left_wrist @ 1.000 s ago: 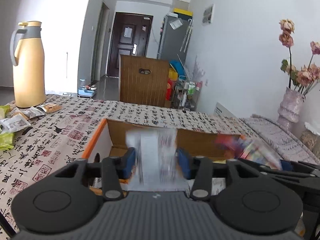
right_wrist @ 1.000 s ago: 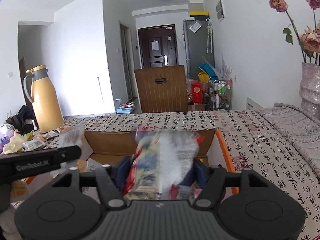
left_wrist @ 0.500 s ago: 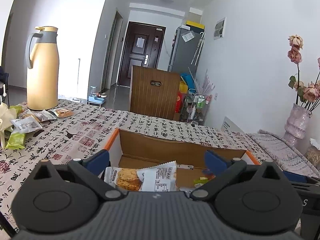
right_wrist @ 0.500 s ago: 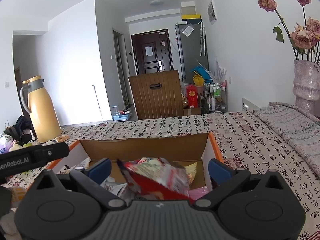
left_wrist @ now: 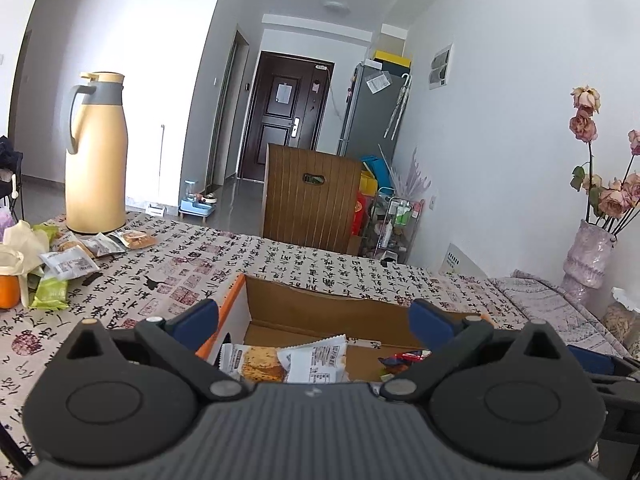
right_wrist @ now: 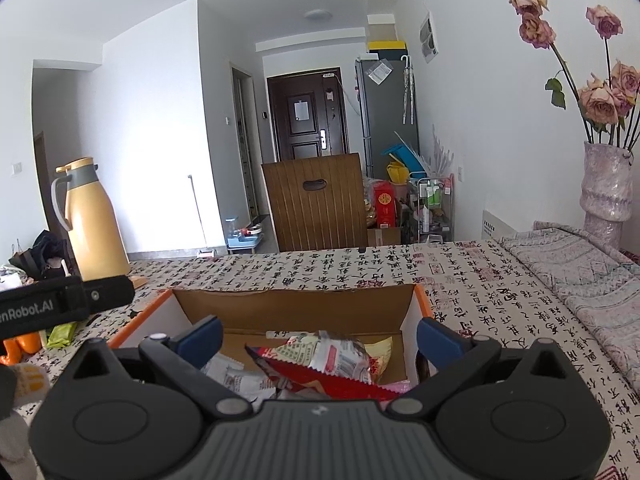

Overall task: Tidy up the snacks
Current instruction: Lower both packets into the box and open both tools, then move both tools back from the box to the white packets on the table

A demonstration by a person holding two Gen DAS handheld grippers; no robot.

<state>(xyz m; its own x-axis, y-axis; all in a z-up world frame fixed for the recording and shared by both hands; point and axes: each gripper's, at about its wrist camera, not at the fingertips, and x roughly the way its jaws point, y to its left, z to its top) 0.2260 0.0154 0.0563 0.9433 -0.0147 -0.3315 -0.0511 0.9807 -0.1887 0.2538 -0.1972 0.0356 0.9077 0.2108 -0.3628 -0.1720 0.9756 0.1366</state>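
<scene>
i hold a two-finger claw in each hand, both hovering over an open cardboard box (right_wrist: pixel 288 308) on a table covered in a calligraphy-print cloth (left_wrist: pixel 280 264). my left claw (left_wrist: pixel 314 316) stands spread wide with nothing between its blue pads; a biscuit packet (left_wrist: pixel 280 360) lies loose in the box below it. my right claw (right_wrist: pixel 318 334) is just as wide and empty, and a red-and-silver snack bag (right_wrist: pixel 320 364) lies in the box beneath it.

the snacks not yet packed sit in a loose pile (left_wrist: pixel 76 256) on the cloth far off to my left, near the foot of a tall yellow thermos jug (left_wrist: pixel 96 152). they lie left of the box and a little beyond its near edge, well apart from both claws. their long sides run roughly across my view. i judge my left hand the nearer one, so the next reach should swing left and forward, away from the box.
</scene>
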